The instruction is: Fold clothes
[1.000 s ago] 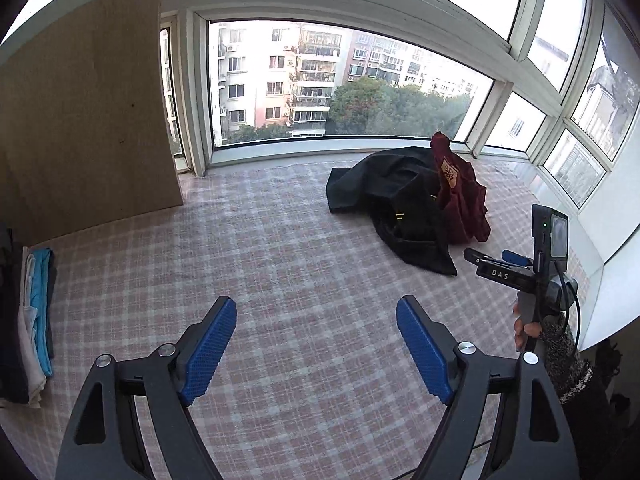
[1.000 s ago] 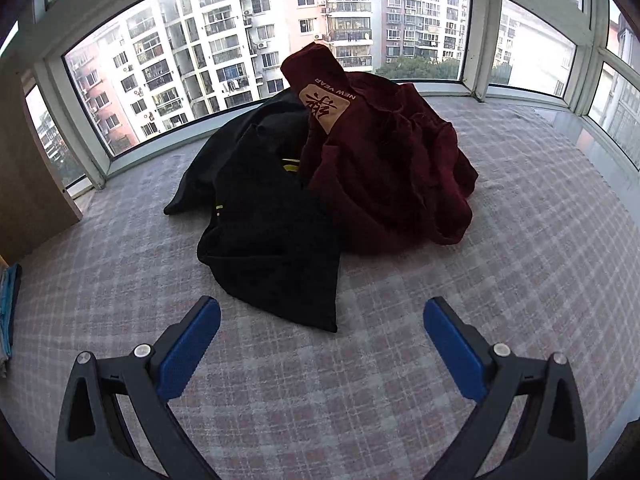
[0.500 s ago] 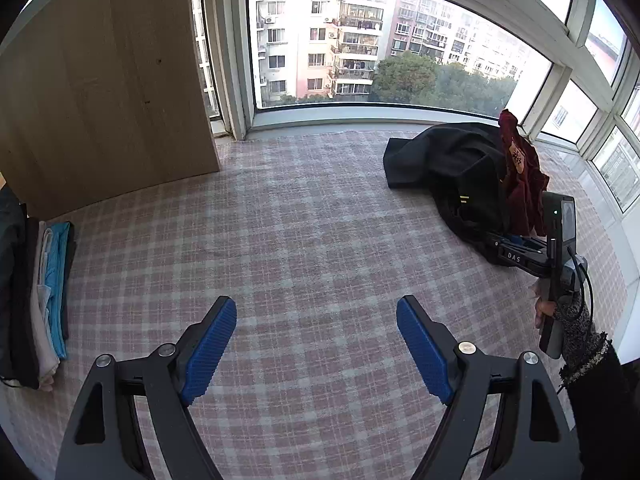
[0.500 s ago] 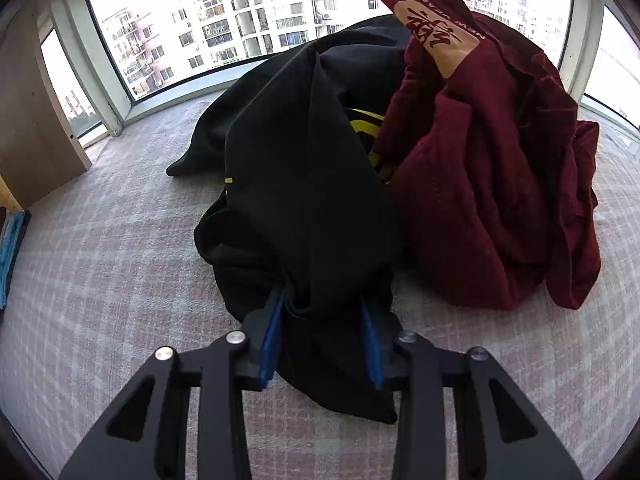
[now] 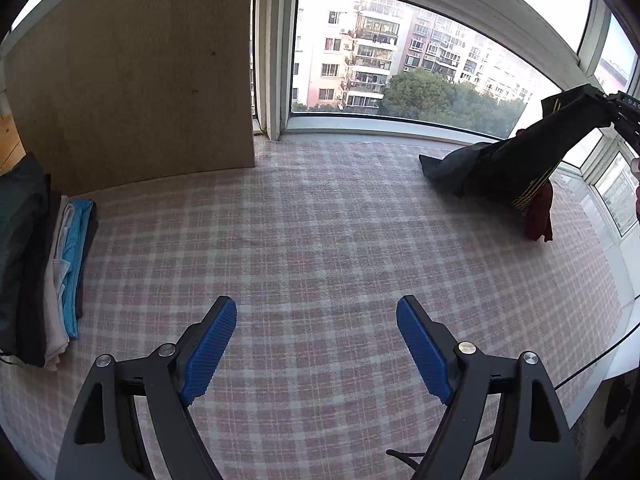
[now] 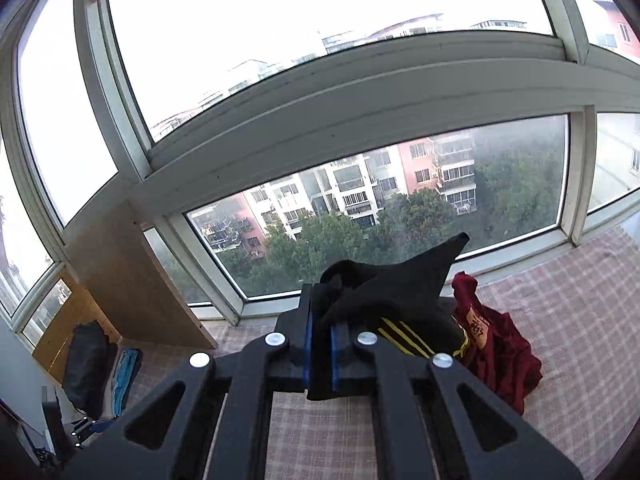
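The right gripper is clamped on a bunched edge of the black yellow-striped garment, lifting it clear of the crumpled dark-red garment below, probably for spreading, while the left gripper hangs wide apart, empty, over pink-checked bedding.

a wooden panel is seen far ahead-left of the fingers. apartment blocks and trees are framed by the window straight beyond them.
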The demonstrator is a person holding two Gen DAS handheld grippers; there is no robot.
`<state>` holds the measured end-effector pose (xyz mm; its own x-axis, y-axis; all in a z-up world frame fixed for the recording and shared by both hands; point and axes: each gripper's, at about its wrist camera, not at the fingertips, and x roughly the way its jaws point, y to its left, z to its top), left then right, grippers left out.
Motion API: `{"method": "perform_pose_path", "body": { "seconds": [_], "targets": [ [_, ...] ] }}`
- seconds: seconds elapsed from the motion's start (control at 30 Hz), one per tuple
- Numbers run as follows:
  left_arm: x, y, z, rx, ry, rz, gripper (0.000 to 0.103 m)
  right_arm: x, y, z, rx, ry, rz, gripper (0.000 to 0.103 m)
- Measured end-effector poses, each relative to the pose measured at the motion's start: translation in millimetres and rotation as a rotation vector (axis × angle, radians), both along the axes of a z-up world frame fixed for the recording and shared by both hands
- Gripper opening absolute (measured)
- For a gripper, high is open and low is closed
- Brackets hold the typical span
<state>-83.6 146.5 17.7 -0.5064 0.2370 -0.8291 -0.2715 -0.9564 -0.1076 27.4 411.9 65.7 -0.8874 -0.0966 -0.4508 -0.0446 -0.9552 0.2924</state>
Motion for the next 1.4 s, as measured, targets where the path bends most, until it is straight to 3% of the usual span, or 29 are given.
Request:
{"method": "perform_pose_path", "body": {
  "seconds": [0.13,0.27,0.4,0.43,0.47,0.5,0.6,0.77,0.93,1.03,1.1,1.17,1.2,1.23,1.27,1.3,1.4],
  "targets": [
    [9.2,-13.1,10.6,0.024,0.029,-0.003,0.081,46.2,-39.4,96.8,0.103,0.165,0.042,0.006],
    [16.8,-26.2,19.6,0.044,0.053,0.000,0.081,71.8,-82.1,149.1,0.115,0.251,0.163,0.006],
    [24.4,-43.4,25.5,0.052,0.084,0.020,0.082,34.7,-135.0,99.9,0.111,0.046,0.282,0.011],
    [26.6,-48.9,25.9,0.053,0.091,0.030,0.082,25.4,-148.3,87.6,0.110,-0.005,0.312,0.036],
    [28.3,-54.5,25.0,0.056,0.090,0.042,0.082,16.1,-161.5,75.3,0.109,-0.057,0.341,0.079],
    [30.8,-60.4,23.5,0.059,0.085,0.058,0.082,6.9,-174.8,63.0,0.108,-0.108,0.370,0.089],
    [36.6,-71.3,14.1,0.045,0.063,0.077,0.082,-17.5,-208.5,23.3,0.103,-0.259,0.446,0.089],
    [48.2,-76.3,-9.8,-0.013,0.015,0.069,0.082,14.5,-150.2,-87.3,0.001,-0.451,0.335,0.089],
    [53.5,-73.4,-40.3,-0.029,-0.076,0.068,0.082,68.1,-125.0,-224.4,-0.110,-0.767,0.231,0.089],
    [57.3,-65.7,-47.5,-0.034,-0.098,0.054,0.082,93.9,-130.8,-273.9,-0.265,-0.849,0.252,0.089],
    [58.1,-59.7,-48.5,-0.042,-0.101,0.042,0.082,96.2,-147.0,-281.2,-0.261,-0.822,0.296,0.089],
    [58.7,-53.9,-49.4,-0.049,-0.104,0.029,0.082,95.4,-164.9,-284.3,-0.204,-0.771,0.352,0.083],
    [58.3,-52.1,-49.1,-0.049,-0.105,0.027,0.082,94.0,-172.1,-283.7,-0.153,-0.745,0.386,0.045],
    [57.8,-50.3,-48.8,-0.049,-0.105,0.024,0.082,91.7,-172.8,-283.4,-0.150,-0.738,0.403,0.017],
    [56.8,-49.1,-48.4,-0.050,-0.104,0.021,0.082,89.6,-169.9,-282.2,-0.171,-0.729,0.412,0.003],
    [56.0,-48.0,-48.2,-0.051,-0.102,0.019,0.082,88.9,-155.6,-276.3,-0.236,-0.703,0.392,0.003],
    [52.4,-46.1,-47.6,-0.061,-0.100,0.019,0.082,94.3,-96.4,-235.7,-0.307,-0.564,0.261,0.003]
  ]
}}
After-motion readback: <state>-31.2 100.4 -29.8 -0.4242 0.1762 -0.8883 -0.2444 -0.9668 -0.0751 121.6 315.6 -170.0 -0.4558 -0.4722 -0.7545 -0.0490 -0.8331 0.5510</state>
